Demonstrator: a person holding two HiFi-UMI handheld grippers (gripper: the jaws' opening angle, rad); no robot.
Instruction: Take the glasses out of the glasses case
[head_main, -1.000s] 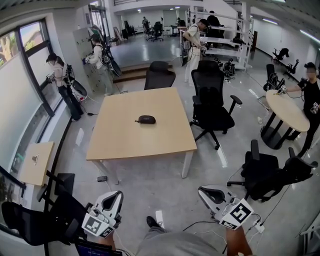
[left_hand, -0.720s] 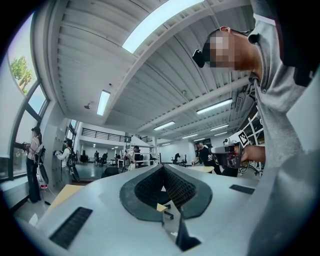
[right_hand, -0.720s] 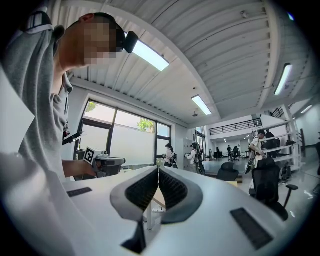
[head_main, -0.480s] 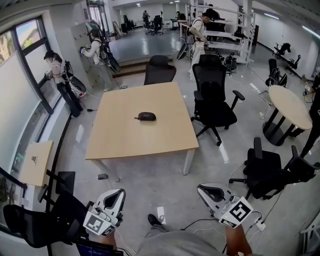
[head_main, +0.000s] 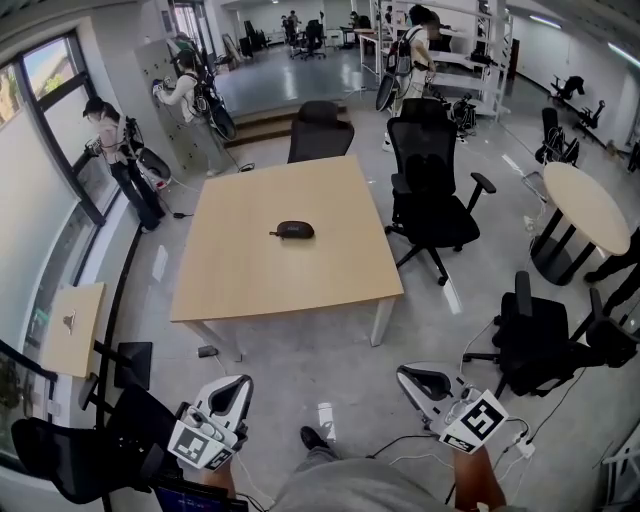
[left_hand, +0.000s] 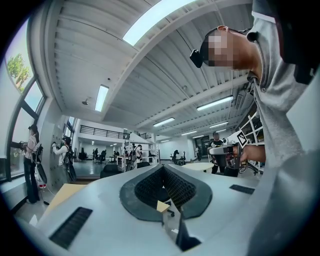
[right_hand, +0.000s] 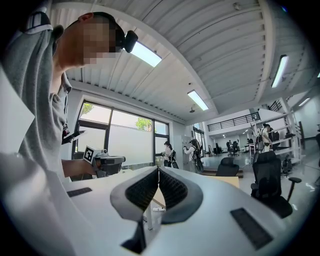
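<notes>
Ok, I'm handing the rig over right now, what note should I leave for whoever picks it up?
Left gripper: shut, empty, well short of the table.
Right gripper: shut, empty, likewise.
Dark oval glasses case: lies near the middle of the square light wooden table and looks closed; no glasses in sight.
Done: nothing yet.
Left: get to the table, open the case, take the glasses out.
</notes>
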